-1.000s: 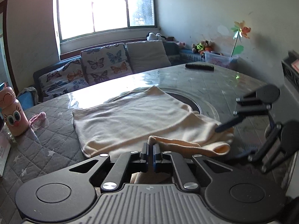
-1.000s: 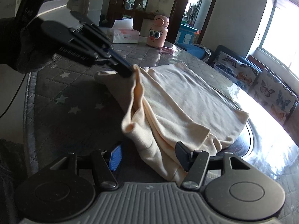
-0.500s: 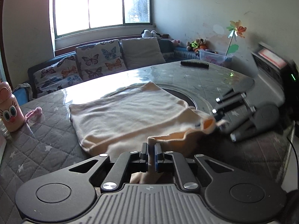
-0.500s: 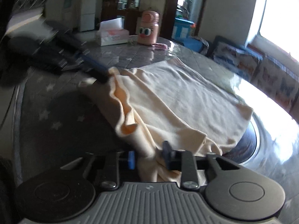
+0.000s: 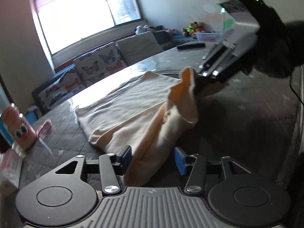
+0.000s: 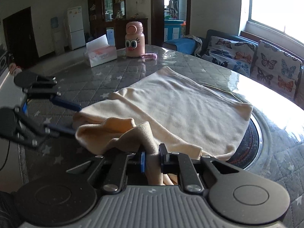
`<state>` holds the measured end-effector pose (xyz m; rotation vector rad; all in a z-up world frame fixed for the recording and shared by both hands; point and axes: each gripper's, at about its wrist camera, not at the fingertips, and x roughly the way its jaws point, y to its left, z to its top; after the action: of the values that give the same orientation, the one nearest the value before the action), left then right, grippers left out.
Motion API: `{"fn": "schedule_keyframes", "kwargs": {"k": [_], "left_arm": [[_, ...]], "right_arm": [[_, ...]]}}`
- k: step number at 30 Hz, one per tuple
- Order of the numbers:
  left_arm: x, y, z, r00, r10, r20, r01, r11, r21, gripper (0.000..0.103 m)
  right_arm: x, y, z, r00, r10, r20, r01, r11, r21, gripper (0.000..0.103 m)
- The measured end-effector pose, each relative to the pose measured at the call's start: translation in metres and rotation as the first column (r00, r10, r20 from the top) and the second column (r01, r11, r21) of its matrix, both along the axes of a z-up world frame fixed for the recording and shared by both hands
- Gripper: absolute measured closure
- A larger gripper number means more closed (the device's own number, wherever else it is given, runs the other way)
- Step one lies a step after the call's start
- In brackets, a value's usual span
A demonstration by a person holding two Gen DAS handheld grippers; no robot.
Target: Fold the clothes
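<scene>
Garment, cream knit: soft, light, limp.
My right gripper (image 6: pixel 152 158) pinches its bunched near edge; my left gripper (image 5: pixel 153 158) stands spread, fabric loose between. Garment (image 6: pixel 182 102) lies across the table (image 6: pixel 117 76); best held at corners.

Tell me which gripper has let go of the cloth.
The left gripper: its blue pads stand apart around the cream cloth. The right gripper pinches it.
</scene>
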<state>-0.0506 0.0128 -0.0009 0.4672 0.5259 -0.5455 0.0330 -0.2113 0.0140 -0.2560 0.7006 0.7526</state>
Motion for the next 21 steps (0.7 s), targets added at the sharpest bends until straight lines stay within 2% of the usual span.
{"fn": "schedule_keyframes", "kwargs": {"k": [4,14,15,16,17,19,20,21], "left_arm": [[0.000,-0.005,-0.005,1.000,-0.005,0.029,0.004,0.999,0.038,0.041],[0.008,-0.020,-0.023,0.996,-0.001,0.091,-0.012,0.989,0.147,0.043],[0.010,-0.019,-0.024,0.996,-0.001,0.093,-0.014,0.988,0.156,0.046],[0.011,-0.018,-0.025,0.996,0.003,0.093,-0.018,0.987,0.160,0.054],[0.013,-0.016,-0.025,0.996,0.010,0.088,-0.024,0.987,0.161,0.067],[0.017,-0.012,-0.025,0.996,0.024,0.083,-0.037,0.987,0.157,0.082],[0.019,-0.010,-0.024,0.996,0.029,0.081,-0.041,0.988,0.151,0.087],[0.019,-0.007,-0.022,0.996,0.031,0.079,-0.042,0.990,0.138,0.088]], "right_arm": [[0.003,-0.003,0.004,1.000,-0.018,-0.007,0.018,0.999,0.026,0.090],[0.006,-0.002,0.007,1.000,-0.030,-0.004,0.030,0.999,0.043,0.090],[0.006,-0.002,0.007,1.000,-0.031,-0.002,0.031,0.999,0.042,0.090],[0.005,-0.002,0.006,1.000,-0.032,0.000,0.032,0.999,0.042,0.090],[0.005,-0.002,0.006,0.999,-0.032,0.002,0.032,0.999,0.042,0.090],[0.004,-0.002,0.005,0.999,-0.033,0.004,0.032,0.999,0.043,0.091],[0.003,-0.002,0.004,0.999,-0.033,0.005,0.033,0.998,0.044,0.091],[0.002,-0.002,0.004,0.999,-0.033,0.006,0.032,0.998,0.044,0.091]]}}
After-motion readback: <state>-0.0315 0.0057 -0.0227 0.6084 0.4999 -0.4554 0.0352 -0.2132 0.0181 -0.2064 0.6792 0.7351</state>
